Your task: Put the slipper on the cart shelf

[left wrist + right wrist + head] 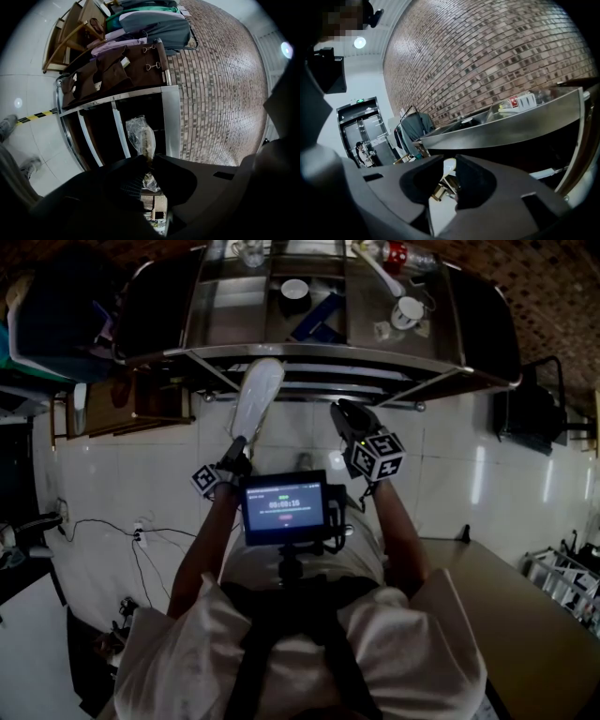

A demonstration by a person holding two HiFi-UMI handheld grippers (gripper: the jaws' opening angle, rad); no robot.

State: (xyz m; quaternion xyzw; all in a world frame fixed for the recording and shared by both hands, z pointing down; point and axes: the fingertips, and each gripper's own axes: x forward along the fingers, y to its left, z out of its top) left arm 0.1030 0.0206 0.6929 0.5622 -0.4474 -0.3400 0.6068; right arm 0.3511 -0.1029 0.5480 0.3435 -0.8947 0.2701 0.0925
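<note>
Head view: left arm outstretched, slipper (256, 395) held before the steel cart (319, 354).
Left tool (237, 451) pinches one end of the white, plastic-wrapped slipper, raised off the floor (487, 474); right tool (345, 414), elbow bent, stands barely parted and empty.

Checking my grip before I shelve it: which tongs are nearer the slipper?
Left. The left tongs clamp the slipper at its near end. The right tongs are apart from it, off to its right.
</note>
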